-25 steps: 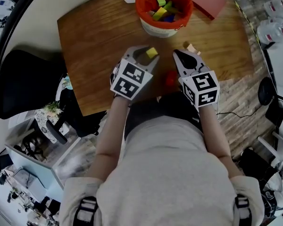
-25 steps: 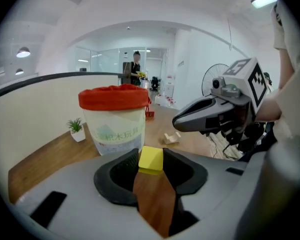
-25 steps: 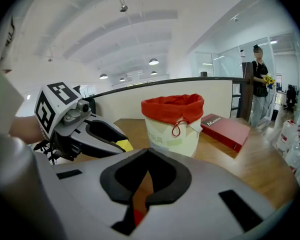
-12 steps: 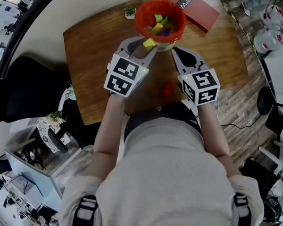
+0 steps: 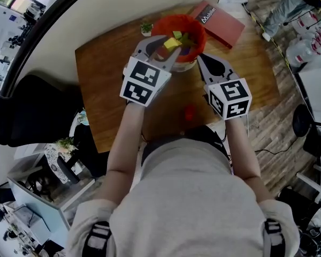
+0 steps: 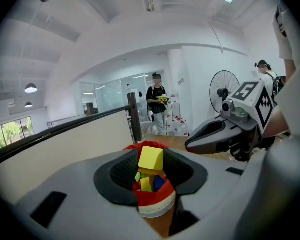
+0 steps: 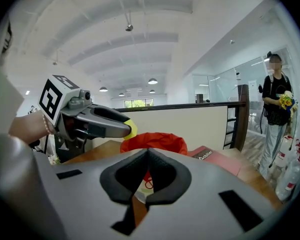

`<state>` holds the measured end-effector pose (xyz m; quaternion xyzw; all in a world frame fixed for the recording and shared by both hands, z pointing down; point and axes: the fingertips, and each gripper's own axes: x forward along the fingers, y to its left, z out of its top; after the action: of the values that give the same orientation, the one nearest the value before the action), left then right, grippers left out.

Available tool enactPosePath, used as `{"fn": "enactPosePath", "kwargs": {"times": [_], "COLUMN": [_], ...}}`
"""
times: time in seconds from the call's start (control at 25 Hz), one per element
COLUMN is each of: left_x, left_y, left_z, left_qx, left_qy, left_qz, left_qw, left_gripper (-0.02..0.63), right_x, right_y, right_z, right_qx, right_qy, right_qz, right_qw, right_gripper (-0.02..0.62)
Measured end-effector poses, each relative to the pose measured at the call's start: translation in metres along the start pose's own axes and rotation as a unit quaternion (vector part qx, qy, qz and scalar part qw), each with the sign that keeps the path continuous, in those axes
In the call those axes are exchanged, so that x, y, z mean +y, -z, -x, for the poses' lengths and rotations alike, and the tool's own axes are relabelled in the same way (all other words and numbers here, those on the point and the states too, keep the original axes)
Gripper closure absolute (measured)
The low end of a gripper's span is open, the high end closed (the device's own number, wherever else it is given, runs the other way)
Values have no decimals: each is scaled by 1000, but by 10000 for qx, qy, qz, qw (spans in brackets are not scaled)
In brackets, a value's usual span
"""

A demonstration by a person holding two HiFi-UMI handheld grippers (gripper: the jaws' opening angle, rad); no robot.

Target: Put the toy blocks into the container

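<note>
The wooden desk (image 5: pixel 107 90) carries an orange-lined container (image 5: pixel 197 28) with blocks inside. The left claw (image 5: pixel 170 44) grips a yellow block (image 6: pixel 151 158) above it. The right claw (image 7: pixel 147 156) hangs closed and empty. A red block (image 5: pixel 190 112) lies on the desk.

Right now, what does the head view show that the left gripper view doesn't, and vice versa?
Only the head view: a red block lying on the table, a small potted plant and a red book. Only the left gripper view: a standing fan and a person in the background. Both: the left gripper holding the yellow block over the red-lined container, the right gripper alongside.
</note>
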<state>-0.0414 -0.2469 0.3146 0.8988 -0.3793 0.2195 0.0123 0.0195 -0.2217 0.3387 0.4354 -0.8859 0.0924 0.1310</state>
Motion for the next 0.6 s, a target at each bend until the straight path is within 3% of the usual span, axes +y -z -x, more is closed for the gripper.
{"fn": "enactPosePath", "kwargs": {"times": [0.6], "left_x": [7], "left_y": [2], "left_z": [-33], "left_qx": [-2], "left_qy": [72], "left_qz": [178], "left_qw": [9998], "left_gripper": [440], "right_x": [-16], "right_y": [-3], "right_z": [-21], "right_qx": [18], "right_qy": [-23], "right_qz": [20], "right_qw": [10000], "right_gripper": [583]}}
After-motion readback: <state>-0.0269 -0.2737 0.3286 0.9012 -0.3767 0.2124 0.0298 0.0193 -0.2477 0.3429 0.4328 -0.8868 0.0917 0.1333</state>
